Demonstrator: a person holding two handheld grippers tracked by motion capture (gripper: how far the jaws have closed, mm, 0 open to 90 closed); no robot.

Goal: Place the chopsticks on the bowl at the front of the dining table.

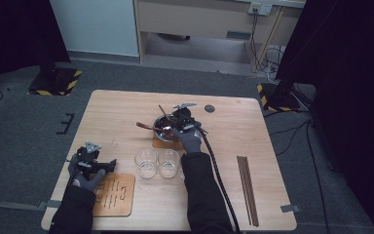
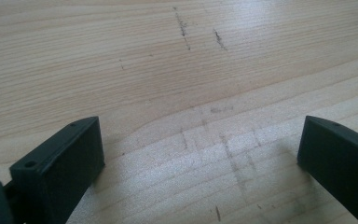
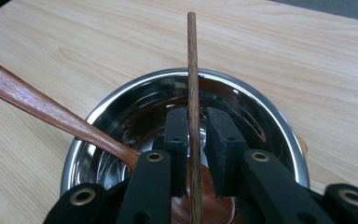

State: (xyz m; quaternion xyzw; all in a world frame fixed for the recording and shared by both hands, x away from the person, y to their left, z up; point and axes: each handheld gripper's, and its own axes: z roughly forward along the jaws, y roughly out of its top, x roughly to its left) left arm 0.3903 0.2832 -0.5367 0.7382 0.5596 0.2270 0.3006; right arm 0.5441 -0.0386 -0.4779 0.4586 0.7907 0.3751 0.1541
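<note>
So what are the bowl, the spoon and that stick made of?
The bowl looks like polished steel: its wall mirrors things. The spoon seems to be reddish wood with a smooth sheen and faint grain. The stick looks like darker, matte wood, streaked lengthwise.

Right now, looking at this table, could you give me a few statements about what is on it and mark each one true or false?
1. The wooden spoon rests in the metal bowl. True.
2. The right gripper has a thin wooden stick between its jaws over the bowl. True.
3. The left gripper is clamped on a glass. False: its jaws stand wide apart over the bare table, with nothing between them.
4. Three glasses stand in front of the bowl. False: two glasses stand there, side by side.
5. More sticks lie on the table to the person's right. True.
</note>
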